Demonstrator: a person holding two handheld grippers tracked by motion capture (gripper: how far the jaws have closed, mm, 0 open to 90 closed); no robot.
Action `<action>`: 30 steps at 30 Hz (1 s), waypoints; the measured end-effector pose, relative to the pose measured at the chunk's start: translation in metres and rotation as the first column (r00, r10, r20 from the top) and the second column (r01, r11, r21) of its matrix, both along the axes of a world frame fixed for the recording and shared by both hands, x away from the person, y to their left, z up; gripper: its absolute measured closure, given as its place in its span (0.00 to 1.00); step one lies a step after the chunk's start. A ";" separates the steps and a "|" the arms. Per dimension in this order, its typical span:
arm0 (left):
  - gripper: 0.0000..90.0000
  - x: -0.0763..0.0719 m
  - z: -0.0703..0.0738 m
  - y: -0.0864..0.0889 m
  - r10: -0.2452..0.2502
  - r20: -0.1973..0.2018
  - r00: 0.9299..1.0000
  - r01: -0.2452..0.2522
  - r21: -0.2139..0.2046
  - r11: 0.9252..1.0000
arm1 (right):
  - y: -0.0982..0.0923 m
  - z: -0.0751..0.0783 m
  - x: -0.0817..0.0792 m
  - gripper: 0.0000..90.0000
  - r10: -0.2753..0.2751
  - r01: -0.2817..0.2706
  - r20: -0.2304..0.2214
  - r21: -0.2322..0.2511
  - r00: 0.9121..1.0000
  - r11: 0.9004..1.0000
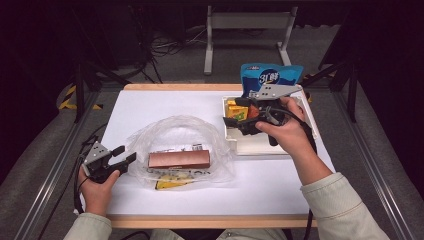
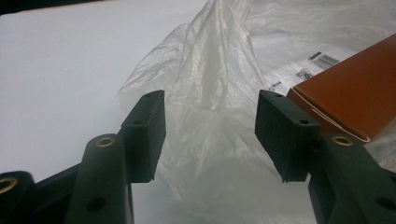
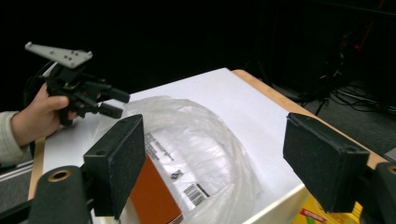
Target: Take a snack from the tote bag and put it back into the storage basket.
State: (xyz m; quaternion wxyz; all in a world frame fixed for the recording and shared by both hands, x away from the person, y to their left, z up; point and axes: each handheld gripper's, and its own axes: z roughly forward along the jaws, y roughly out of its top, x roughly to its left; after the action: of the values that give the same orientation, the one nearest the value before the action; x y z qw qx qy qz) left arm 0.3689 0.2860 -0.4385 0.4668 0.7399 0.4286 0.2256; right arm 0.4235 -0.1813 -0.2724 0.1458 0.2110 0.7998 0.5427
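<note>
brown box (image 1: 179,159) inside clear bag (image 1: 150,134)

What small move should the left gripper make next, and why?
Probably ease forward and close on the plastic bag. The left gripper has open jaws with the bag's crumpled edge between them, unpinched, while the right gripper is empty above the white tray.
</note>
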 end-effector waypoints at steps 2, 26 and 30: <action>0.49 0.000 0.000 0.000 -0.002 -0.001 1.000 0.002 0.001 1.000 | 0.003 0.000 0.000 0.25 0.008 -0.008 0.003 -0.005 1.000 1.000; 0.49 -0.002 0.001 0.003 0.014 0.015 1.000 -0.014 -0.011 1.000 | 0.078 -0.040 0.002 0.24 0.124 -0.129 -0.054 -0.114 0.991 0.985; 0.49 -0.001 0.000 0.003 0.013 0.016 1.000 -0.013 -0.013 1.000 | 0.088 -0.049 0.002 0.24 0.133 -0.140 -0.066 -0.119 0.989 0.983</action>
State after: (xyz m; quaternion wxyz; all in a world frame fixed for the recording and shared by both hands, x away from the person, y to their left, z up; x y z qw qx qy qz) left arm 0.3679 0.2889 -0.4380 0.4737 0.7322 0.4310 0.2319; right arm 0.4256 -0.0936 -0.3217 0.0978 0.1617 0.8483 0.4946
